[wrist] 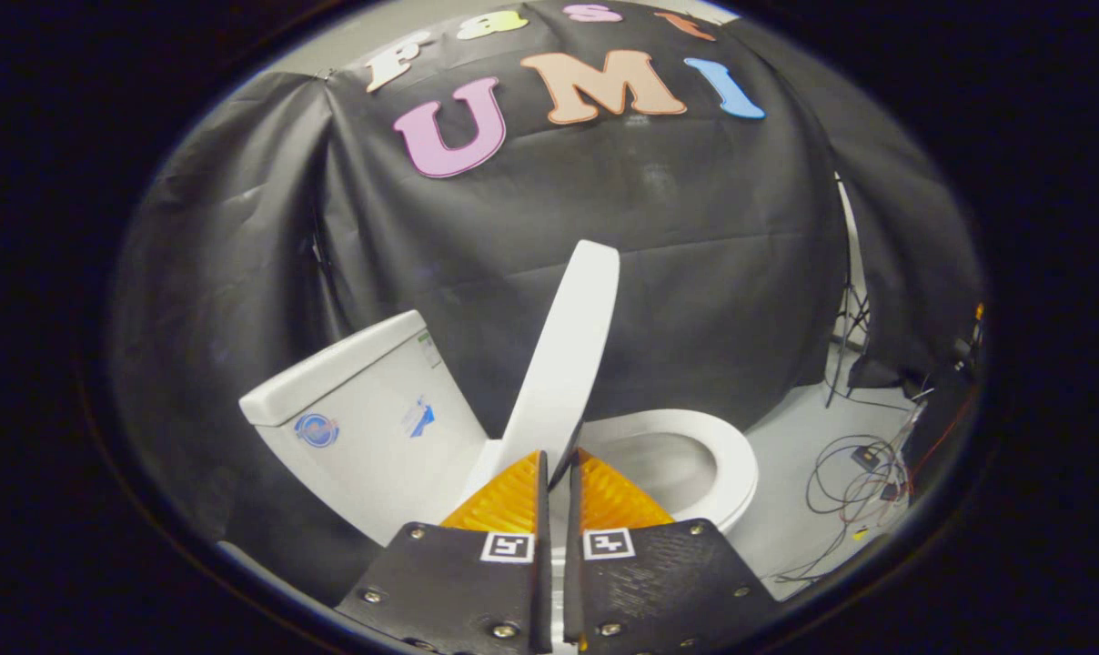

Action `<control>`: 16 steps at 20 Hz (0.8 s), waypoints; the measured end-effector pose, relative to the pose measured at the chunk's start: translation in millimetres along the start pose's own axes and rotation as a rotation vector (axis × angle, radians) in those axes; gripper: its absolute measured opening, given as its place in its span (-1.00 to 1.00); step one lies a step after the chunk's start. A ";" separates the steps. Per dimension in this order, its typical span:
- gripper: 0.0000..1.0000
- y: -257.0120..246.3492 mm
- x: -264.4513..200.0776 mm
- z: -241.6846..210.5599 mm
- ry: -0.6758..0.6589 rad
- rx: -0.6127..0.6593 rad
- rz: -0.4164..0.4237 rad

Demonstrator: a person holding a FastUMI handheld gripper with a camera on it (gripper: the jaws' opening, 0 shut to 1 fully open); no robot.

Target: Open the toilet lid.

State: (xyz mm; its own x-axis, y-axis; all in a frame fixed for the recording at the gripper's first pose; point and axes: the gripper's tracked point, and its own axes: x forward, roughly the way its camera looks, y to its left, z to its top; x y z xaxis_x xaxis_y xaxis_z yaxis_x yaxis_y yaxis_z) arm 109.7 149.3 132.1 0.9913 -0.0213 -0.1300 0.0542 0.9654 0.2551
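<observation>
While my tongs (560,455) pinch the raised toilet lid (568,355) by its edge, I judge it nearly open, short of the tank (358,409).

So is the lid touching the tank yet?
Apart. The gripper view shows dark wall between the raised lid and the tank. The fingers are nearly shut around the lid's edge.

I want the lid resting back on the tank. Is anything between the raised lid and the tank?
Nothing visible. The lid is raised, its lower edge between the gripper fingers, which are nearly closed on it. Only open space lies between it and the tank.
</observation>
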 end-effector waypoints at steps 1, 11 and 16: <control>-0.89 -1.8 0.4 -0.1 0.005 -0.004 -0.045; -0.89 22.9 -1.0 9.7 -0.023 -0.068 -0.119; -0.89 38.3 -3.1 12.7 -0.042 -0.091 -0.115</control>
State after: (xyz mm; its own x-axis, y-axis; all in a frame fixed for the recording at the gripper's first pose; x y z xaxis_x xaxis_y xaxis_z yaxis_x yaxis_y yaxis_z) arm 110.2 183.0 154.4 0.9834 -0.1419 -0.1130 0.1584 0.9754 0.1531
